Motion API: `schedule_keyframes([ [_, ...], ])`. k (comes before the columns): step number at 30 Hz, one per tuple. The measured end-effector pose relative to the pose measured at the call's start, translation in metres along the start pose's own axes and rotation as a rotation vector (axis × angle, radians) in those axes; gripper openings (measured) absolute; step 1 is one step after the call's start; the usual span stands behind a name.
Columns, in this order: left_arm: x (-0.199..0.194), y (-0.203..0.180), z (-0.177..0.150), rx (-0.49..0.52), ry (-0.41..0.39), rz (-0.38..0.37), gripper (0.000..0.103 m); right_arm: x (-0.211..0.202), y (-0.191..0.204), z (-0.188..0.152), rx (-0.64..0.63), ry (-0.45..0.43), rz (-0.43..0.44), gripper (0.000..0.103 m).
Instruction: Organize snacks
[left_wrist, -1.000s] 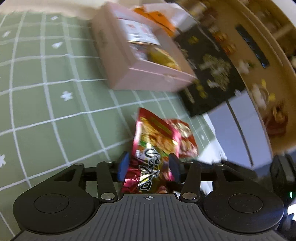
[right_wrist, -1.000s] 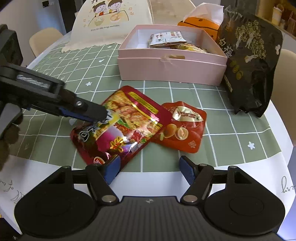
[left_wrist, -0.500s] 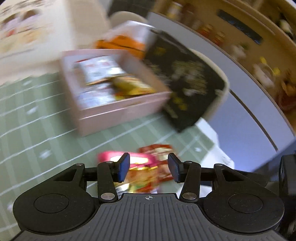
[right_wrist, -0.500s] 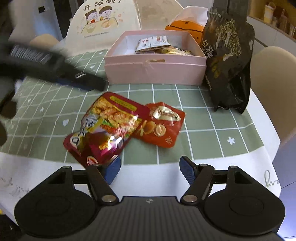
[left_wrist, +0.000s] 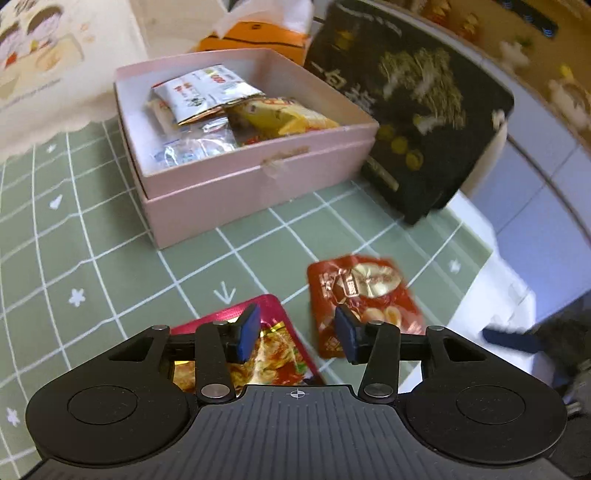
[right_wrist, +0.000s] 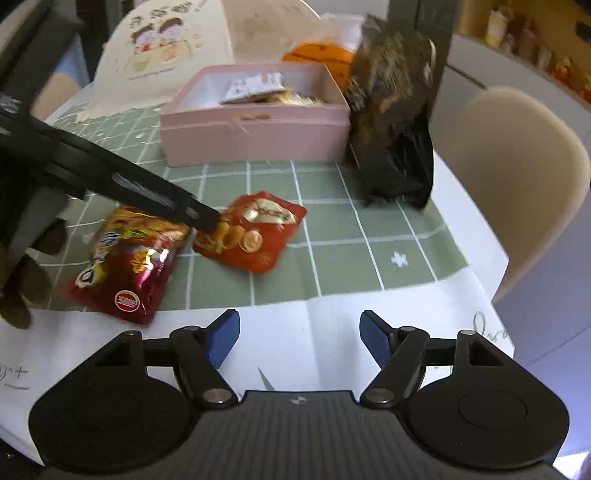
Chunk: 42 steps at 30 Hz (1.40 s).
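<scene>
Where snacks lie, green grid tablecloth (left_wrist: 92, 258), beige chair (right_wrist: 517, 177)

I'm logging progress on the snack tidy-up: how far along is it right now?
Partly done. Several packets already lie in the pink box. Nothing is gripped: the left gripper hangs open between the big red bag and the small red packet; the right gripper is empty. Both packets remain on the table.

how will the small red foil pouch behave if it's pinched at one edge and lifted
The small red foil pouch probably flops, since it looks like thin crinkled film. Its glossy surface may slip between fingers. It lies flat on the green grid tablecloth, so it likely weighs little.
</scene>
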<state>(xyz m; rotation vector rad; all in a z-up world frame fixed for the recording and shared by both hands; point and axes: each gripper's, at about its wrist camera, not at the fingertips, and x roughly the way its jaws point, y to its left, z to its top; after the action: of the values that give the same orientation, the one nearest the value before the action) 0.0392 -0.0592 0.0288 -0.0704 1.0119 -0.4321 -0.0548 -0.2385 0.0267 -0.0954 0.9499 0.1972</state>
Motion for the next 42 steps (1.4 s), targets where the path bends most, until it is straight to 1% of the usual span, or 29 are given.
schedule_keyframes([
  [2,-0.001,-0.002,0.006,-0.047,0.002,-0.079,0.049,0.005,-0.001,-0.001,0.022,0.021,0.009,0.073],
  [3,0.001,-0.006,0.009,-0.054,0.008,-0.096,0.049,0.004,0.001,-0.002,0.024,0.016,0.01,0.074],
  [4,0.002,-0.013,0.011,-0.046,0.012,-0.096,0.049,0.004,0.002,-0.003,0.021,0.016,0.009,0.076],
  [6,0.01,-0.034,0.014,0.029,0.03,-0.07,0.05,0.004,0.005,-0.004,0.008,0.009,0.008,0.079],
  [9,0.02,-0.065,0.01,0.192,0.024,0.043,0.052,0.003,0.009,-0.009,0.01,-0.003,0.003,0.084],
  [11,0.023,-0.077,0.008,0.254,0.022,0.083,0.053,0.001,0.01,-0.013,0.017,-0.009,0.009,0.086],
  [14,0.026,-0.076,0.008,0.272,0.006,0.098,0.058,-0.002,0.011,-0.018,0.017,-0.01,0.013,0.09],
  [15,0.027,-0.075,0.008,0.273,0.002,0.108,0.066,-0.003,0.011,-0.019,0.018,-0.009,0.013,0.091],
  [16,0.03,-0.073,0.009,0.264,0.009,0.119,0.071,-0.004,0.01,-0.021,0.02,-0.01,0.013,0.092],
  [17,0.034,-0.07,0.011,0.246,0.034,0.132,0.078,-0.005,0.01,-0.022,0.023,-0.009,0.012,0.093],
  [18,0.038,-0.068,0.011,0.226,0.066,0.129,0.08,-0.005,0.009,-0.022,0.025,-0.009,0.011,0.094],
  [19,0.038,-0.068,0.011,0.221,0.072,0.124,0.08,-0.005,0.009,-0.022,0.027,-0.01,0.01,0.094],
  [22,0.041,-0.074,0.01,0.248,0.088,0.146,0.081,-0.005,0.01,-0.023,0.032,-0.007,0.007,0.098],
  [24,0.042,-0.076,0.008,0.254,0.09,0.148,0.084,-0.004,0.011,-0.022,0.033,-0.004,0.006,0.099],
  [27,0.042,-0.075,0.007,0.258,0.089,0.145,0.084,-0.004,0.012,-0.022,0.033,-0.003,0.006,0.1],
  [29,0.041,-0.076,0.005,0.278,0.09,0.147,0.081,-0.004,0.012,-0.022,0.033,-0.005,0.006,0.1],
  [32,0.038,-0.077,0.001,0.313,0.098,0.12,0.081,-0.004,0.011,-0.021,0.031,-0.005,0.007,0.1],
  [34,0.032,-0.071,-0.003,0.291,0.083,0.079,0.079,-0.003,0.011,-0.021,0.029,-0.004,0.009,0.1],
  [38,0.01,-0.046,-0.011,0.122,0.042,-0.025,0.078,-0.003,0.011,-0.018,0.015,0.009,0.013,0.1],
  [40,-0.012,-0.033,-0.015,0.042,0.0,-0.06,0.077,-0.006,0.011,-0.014,0.014,0.013,0.026,0.099],
  [42,-0.041,-0.015,-0.02,-0.034,-0.075,-0.071,0.077,-0.013,0.012,-0.007,0.019,-0.003,0.073,0.099],
])
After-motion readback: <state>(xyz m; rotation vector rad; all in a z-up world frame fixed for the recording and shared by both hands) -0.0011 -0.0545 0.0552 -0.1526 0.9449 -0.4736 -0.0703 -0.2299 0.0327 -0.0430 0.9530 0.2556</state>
